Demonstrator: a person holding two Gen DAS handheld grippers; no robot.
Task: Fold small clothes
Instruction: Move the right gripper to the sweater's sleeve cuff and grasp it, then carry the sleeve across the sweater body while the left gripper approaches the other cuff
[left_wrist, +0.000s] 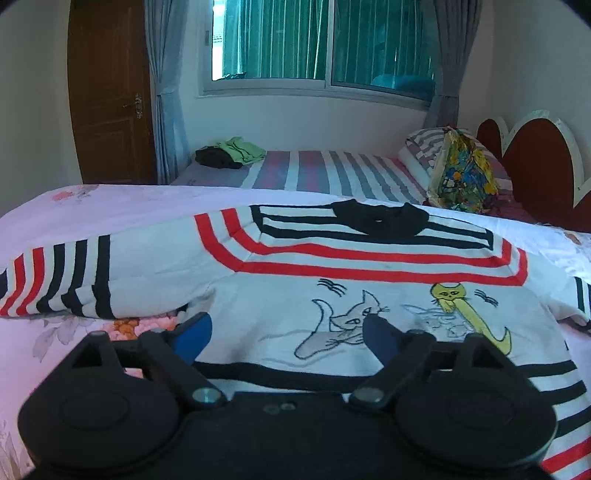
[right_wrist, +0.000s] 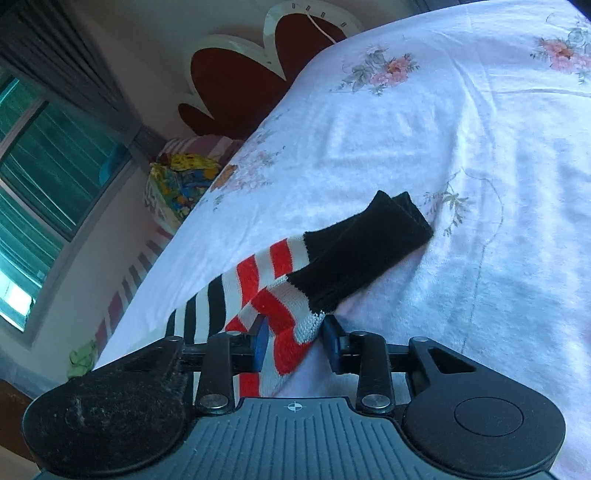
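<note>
A white striped sweater (left_wrist: 332, 295) lies flat on the floral bed (left_wrist: 110, 206). My left gripper (left_wrist: 288, 328) hovers above its hem, fingers spread. My right gripper (right_wrist: 293, 341) pinches its striped sleeve (right_wrist: 280, 295).

Floral bed with one sweater on it

The bed (left_wrist: 122, 206), covered in a pale sheet printed with pink flowers, carries a white sweater (left_wrist: 369, 291) striped red and black, spread flat with its black collar at the far side and one black-cuffed sleeve reaching out over the sheet.
</note>
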